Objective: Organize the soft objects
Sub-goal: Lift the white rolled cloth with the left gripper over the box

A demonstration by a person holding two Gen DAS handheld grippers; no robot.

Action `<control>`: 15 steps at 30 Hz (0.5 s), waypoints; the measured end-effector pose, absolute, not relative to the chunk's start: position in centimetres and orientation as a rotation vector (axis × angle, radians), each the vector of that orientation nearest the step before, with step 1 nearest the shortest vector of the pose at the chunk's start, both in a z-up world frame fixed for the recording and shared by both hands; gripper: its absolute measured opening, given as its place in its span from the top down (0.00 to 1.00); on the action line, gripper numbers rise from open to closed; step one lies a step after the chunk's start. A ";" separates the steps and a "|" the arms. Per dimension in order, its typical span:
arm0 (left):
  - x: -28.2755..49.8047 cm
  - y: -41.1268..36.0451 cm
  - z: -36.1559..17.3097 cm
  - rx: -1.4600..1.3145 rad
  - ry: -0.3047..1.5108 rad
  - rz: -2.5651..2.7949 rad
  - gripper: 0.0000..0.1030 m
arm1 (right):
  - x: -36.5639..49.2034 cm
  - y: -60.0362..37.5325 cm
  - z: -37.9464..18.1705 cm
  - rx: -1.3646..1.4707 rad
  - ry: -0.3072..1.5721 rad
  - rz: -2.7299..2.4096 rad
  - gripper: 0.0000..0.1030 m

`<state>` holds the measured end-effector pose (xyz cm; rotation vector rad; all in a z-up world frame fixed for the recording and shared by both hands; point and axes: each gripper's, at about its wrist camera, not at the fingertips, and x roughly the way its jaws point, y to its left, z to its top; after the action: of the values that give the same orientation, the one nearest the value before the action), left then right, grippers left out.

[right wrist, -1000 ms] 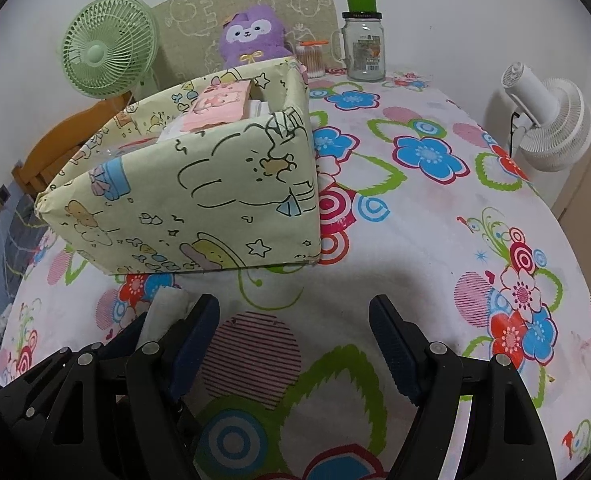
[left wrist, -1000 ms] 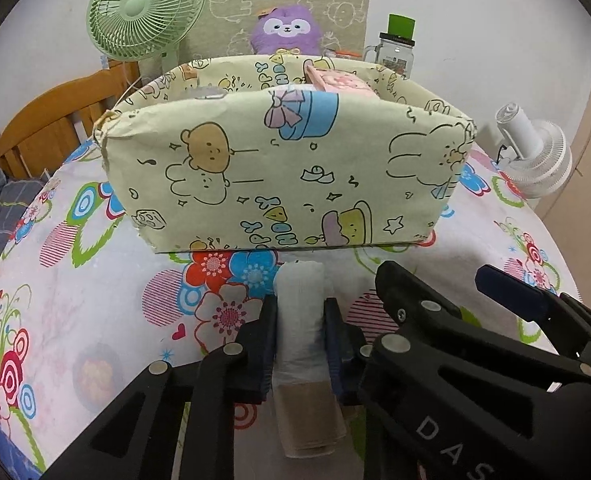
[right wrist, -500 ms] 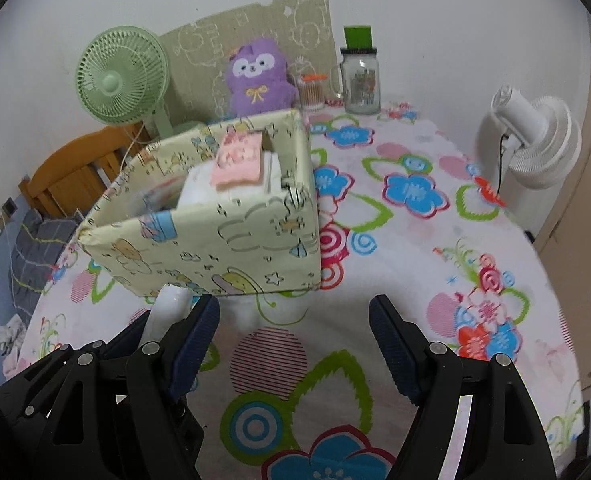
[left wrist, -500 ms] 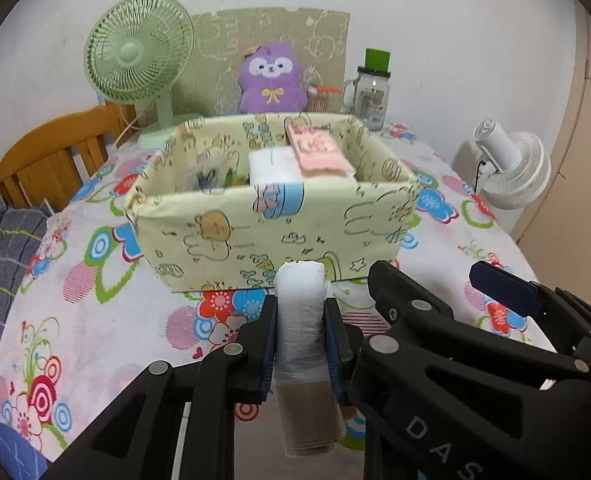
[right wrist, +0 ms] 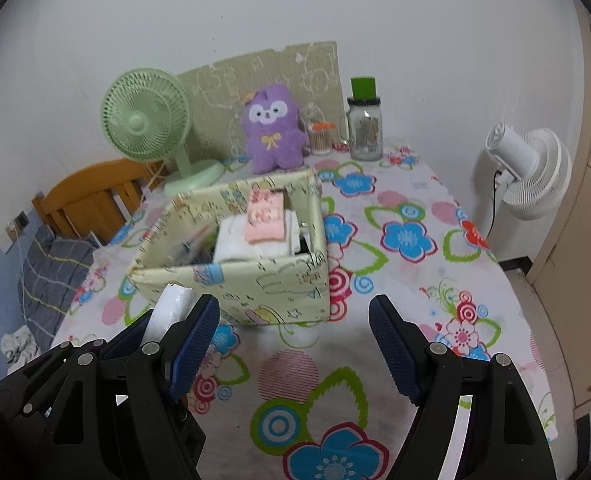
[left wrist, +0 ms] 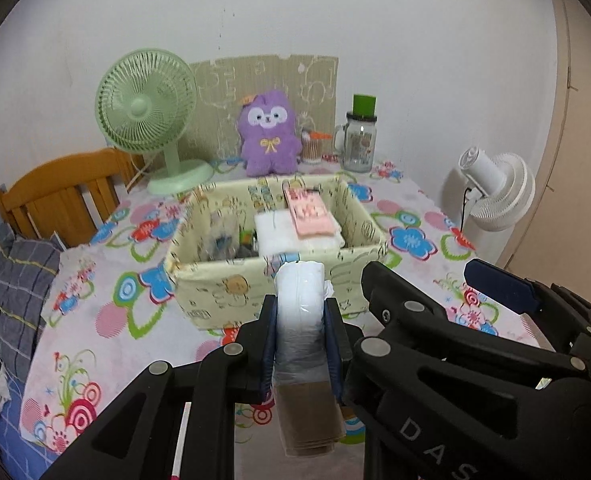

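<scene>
My left gripper (left wrist: 299, 316) is shut on a white soft pack in clear plastic wrap (left wrist: 298, 300), its brown end hanging below the pads. The pack (right wrist: 171, 306) also shows at the left of the right wrist view. It is held above the table, in front of a cream cartoon-print fabric box (left wrist: 223, 288). Inside that box (right wrist: 279, 280) lie a white folded cloth (left wrist: 291, 232) and a pink cloth (left wrist: 310, 216) on top of it. My right gripper (right wrist: 294, 344) stands open over the flowered tablecloth, with nothing between its fingers.
At the back stand a green fan (left wrist: 147, 112), a purple plush toy (left wrist: 269, 132), a glass jar with a green lid (left wrist: 360, 140) and a cardboard sheet. A white fan (left wrist: 495, 192) sits off the table's right edge. A wooden chair (left wrist: 59, 196) stands left.
Both grippers have risen and drawn back from the box, so its inside now shows from above. The left one still grips the white pack; the right one stays open.
</scene>
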<state>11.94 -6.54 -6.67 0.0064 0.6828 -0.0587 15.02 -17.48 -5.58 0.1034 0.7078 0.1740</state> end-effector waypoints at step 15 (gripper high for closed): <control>10.3 -5.7 -2.1 0.015 0.583 -0.091 0.80 | 13.2 -16.5 -0.6 0.074 0.611 0.189 0.22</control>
<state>10.34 -5.71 -2.08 0.0149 0.5830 -0.0912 13.22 -16.47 -0.56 0.0736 0.6113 0.1886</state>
